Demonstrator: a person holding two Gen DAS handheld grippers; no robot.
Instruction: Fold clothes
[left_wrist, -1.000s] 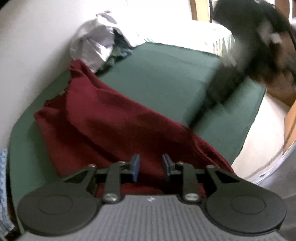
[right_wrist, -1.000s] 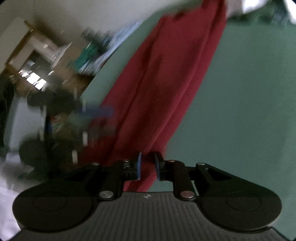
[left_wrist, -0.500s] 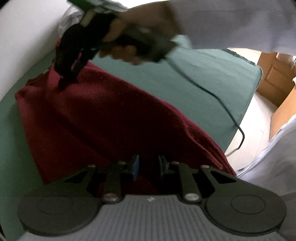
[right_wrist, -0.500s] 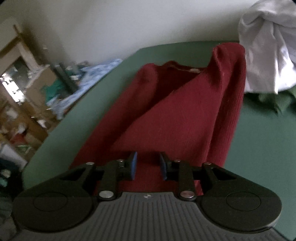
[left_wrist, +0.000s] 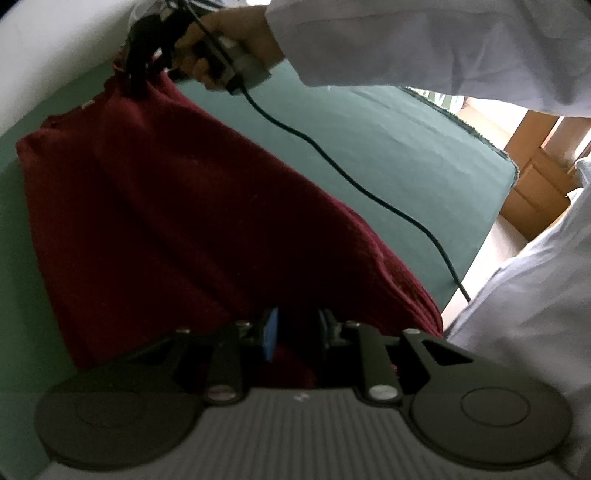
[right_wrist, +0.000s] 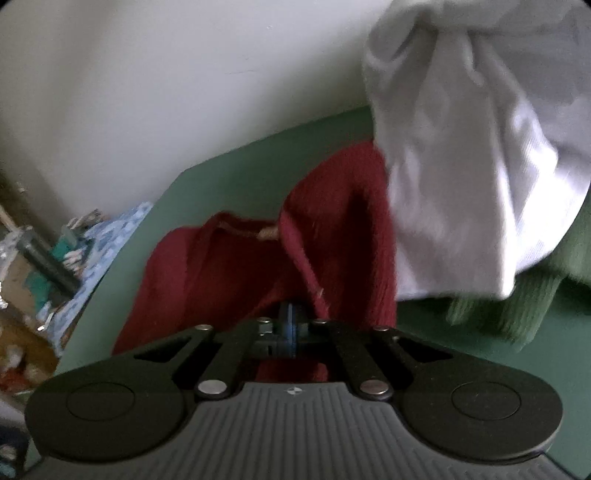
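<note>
We note the red knit sweater (left_wrist: 192, 221), lying soft and limp on the green cover (left_wrist: 369, 140), so we judge its edges the best holds: right gripper (right_wrist: 291, 325) has just clamped the far edge, left gripper (left_wrist: 297, 328) stands apart over the near hem.

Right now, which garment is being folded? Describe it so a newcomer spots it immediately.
Find the green bed cover against the pale wall. On it lies the dark red knitted sweater, beside a crumpled white garment. It alone is red and ribbed.
</note>
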